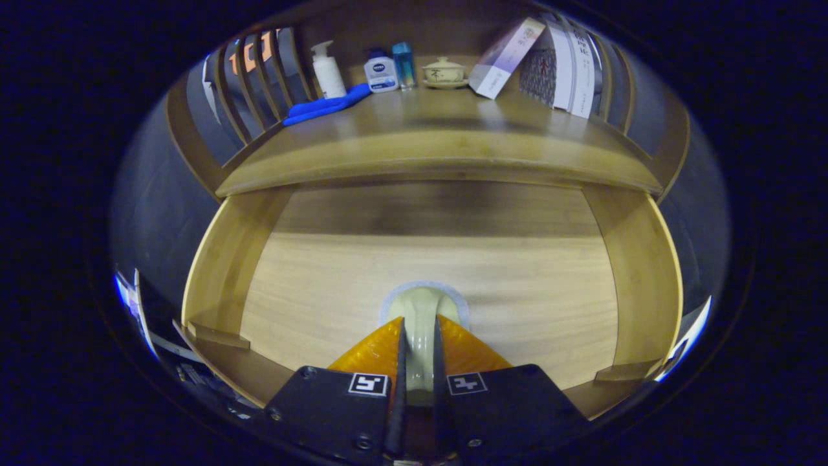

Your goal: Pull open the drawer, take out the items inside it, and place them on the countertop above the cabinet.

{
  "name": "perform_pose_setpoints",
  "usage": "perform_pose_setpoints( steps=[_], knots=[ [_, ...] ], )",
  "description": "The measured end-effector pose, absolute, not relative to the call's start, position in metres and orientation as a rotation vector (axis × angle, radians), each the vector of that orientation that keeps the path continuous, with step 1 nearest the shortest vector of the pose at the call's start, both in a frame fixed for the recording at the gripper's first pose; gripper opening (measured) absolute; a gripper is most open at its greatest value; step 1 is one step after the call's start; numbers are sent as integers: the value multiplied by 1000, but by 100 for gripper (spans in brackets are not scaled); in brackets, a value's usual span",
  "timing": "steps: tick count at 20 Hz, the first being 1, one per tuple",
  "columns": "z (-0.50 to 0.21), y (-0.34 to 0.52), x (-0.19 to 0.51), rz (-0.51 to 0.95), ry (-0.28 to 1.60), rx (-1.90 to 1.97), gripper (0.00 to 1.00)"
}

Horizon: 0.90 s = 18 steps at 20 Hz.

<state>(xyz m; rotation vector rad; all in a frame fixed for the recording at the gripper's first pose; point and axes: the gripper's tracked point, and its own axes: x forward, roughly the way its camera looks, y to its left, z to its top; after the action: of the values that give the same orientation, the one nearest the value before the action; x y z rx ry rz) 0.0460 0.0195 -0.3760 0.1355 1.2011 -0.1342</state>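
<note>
1. My tool points down into the open drawer, its two fingers clamped on a pale cream, curved, glossy item that runs up between them; its rounded end shows just ahead of the tips.
2. I cannot tell whether the item touches the drawer floor or hangs just above it; a soft grey rim of shadow sits around its end.
3. The drawer floor is light, straight-grained wood, bare around the item, with plain wooden side walls left and right.
4. Beyond the drawer, the darker wooden worktop overhangs it, with slatted rails at both sides.
5. At the worktop's back: a blue cloth, a white pump bottle, a small white bottle, a blue bottle, a lidded cup on a saucer, a leaning box and upright books.
</note>
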Motion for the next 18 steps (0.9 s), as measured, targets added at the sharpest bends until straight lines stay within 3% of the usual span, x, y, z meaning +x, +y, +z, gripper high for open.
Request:
perform_pose_setpoints(
  steps=[18],
  knots=[
    [-228,-5,139,-151,915,21,20]
  ],
)
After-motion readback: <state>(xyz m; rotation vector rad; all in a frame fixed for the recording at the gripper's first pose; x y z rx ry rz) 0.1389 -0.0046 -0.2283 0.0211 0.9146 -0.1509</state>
